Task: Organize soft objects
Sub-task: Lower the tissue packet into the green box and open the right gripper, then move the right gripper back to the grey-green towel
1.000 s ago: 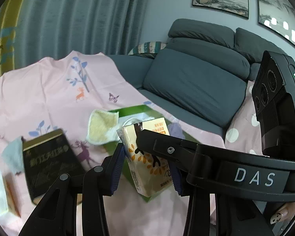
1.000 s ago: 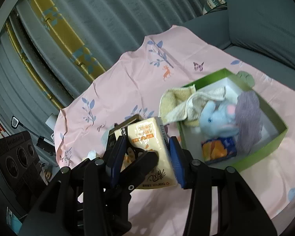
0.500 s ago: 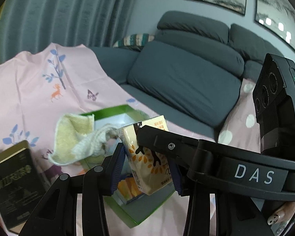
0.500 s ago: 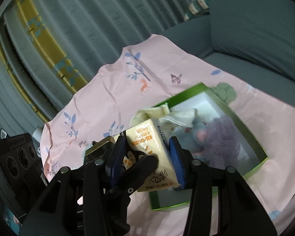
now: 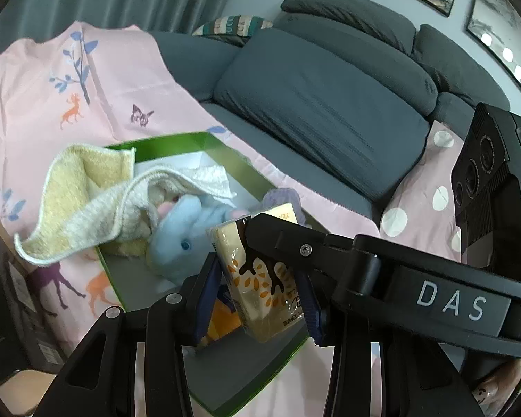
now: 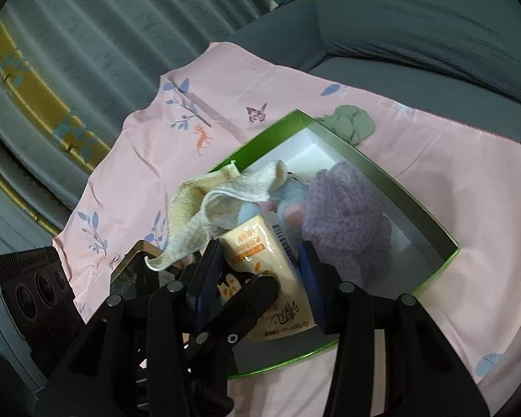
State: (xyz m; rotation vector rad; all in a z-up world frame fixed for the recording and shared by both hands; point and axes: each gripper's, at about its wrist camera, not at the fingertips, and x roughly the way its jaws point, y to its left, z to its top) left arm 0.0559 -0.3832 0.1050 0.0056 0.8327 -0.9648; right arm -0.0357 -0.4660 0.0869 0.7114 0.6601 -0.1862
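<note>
A yellow tissue pack [image 5: 264, 285] [image 6: 260, 253] hangs just over the near end of the green box [image 5: 177, 139] [image 6: 430, 215]. My left gripper [image 5: 258, 295] is shut on it with its blue pads on both sides. My right gripper [image 6: 257, 278] is shut on the same pack; its black finger [image 5: 364, 264] crosses the left wrist view. Inside the box lie a cream towel [image 5: 87, 201] [image 6: 205, 215] draped over the rim, a blue plush toy [image 5: 184, 232] [image 6: 250, 208], a purple mesh puff [image 6: 344, 222] and a small orange-and-blue pack [image 5: 222, 319].
The box sits on a pink printed cloth [image 5: 114, 83] [image 6: 469, 180] spread over a grey sofa [image 5: 323, 104]. A dark book [image 5: 3, 278] [image 6: 132, 271] lies left of the box. A green cloth [image 6: 350, 121] lies past the box's far corner.
Both grippers have carried the tissue pack forward and down, from beside the dark book to over the near end of the green box. Their hold on it is unchanged.
</note>
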